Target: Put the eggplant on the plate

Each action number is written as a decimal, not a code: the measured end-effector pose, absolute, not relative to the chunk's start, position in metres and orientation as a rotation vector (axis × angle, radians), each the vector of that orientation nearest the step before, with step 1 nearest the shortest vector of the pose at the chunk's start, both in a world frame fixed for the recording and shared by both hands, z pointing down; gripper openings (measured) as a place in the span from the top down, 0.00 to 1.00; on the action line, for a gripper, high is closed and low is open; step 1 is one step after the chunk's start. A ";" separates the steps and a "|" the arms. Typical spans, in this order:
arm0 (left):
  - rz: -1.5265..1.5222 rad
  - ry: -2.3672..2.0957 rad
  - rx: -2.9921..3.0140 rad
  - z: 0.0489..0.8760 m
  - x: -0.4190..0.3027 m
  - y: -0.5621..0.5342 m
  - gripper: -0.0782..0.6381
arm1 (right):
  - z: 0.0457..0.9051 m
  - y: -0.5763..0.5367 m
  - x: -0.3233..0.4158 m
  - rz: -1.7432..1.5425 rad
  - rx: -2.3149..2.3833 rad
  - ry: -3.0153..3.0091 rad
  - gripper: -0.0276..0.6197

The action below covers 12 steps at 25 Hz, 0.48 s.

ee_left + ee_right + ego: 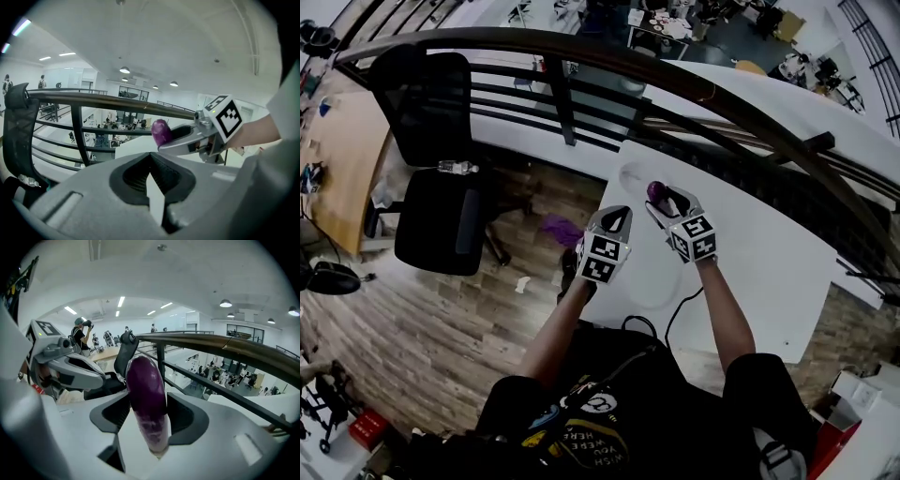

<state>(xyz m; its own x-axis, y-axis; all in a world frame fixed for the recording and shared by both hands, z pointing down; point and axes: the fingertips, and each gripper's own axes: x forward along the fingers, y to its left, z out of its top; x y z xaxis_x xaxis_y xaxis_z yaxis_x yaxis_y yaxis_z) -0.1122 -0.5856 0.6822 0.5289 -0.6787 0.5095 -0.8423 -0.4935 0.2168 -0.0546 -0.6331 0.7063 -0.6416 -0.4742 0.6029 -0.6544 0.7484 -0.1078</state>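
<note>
Right gripper [667,202] clenched on eggplant [145,385]; left gripper [151,180] closed, empty.
We flag 1 risk: gripped near its end, the eggplant may pivot and drop short of the plate [652,286].

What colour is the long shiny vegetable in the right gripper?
Dark purple. The glossy long eggplant shows best in the right gripper view.

The left gripper [151,161] has its jaws together, with nothing between them. Ahead to its right, the right gripper [180,139] clamps the eggplant [161,132]. A dark railing [117,104] crosses beyond.
</note>
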 end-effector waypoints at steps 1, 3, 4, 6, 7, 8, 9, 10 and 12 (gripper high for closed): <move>0.500 -1.227 2.321 0.686 -0.113 -0.587 0.88 | 0.718 -0.640 -0.058 0.422 0.826 -2.356 0.57; 0.491 -1.210 2.306 0.693 -0.118 -0.588 0.88 | 0.740 -0.656 -0.066 0.387 0.783 -2.295 0.57; 0.487 -1.208 2.298 0.695 -0.121 -0.588 0.88 | 0.749 -0.663 -0.070 0.359 0.760 -2.270 0.57; 0.476 -1.207 2.281 0.700 -0.126 -0.588 0.88 | 0.767 -0.676 -0.077 0.300 0.710 -2.216 0.57; 0.469 -1.204 2.275 0.703 -0.128 -0.588 0.88 | 0.777 -0.682 -0.079 0.273 0.681 -2.177 0.57; 0.463 -1.200 2.272 0.705 -0.129 -0.588 0.88 | 0.788 -0.686 -0.080 0.248 0.649 -2.129 0.57; 0.460 -1.195 2.269 0.707 -0.131 -0.588 0.88 | 0.800 -0.691 -0.080 0.225 0.616 -2.077 0.57; 0.459 -1.188 2.269 0.707 -0.133 -0.588 0.88 | 0.812 -0.694 -0.081 0.205 0.585 -2.027 0.57; 0.457 -1.164 2.275 0.707 -0.134 -0.586 0.88 | 0.831 -0.700 -0.082 0.186 0.540 -1.952 0.57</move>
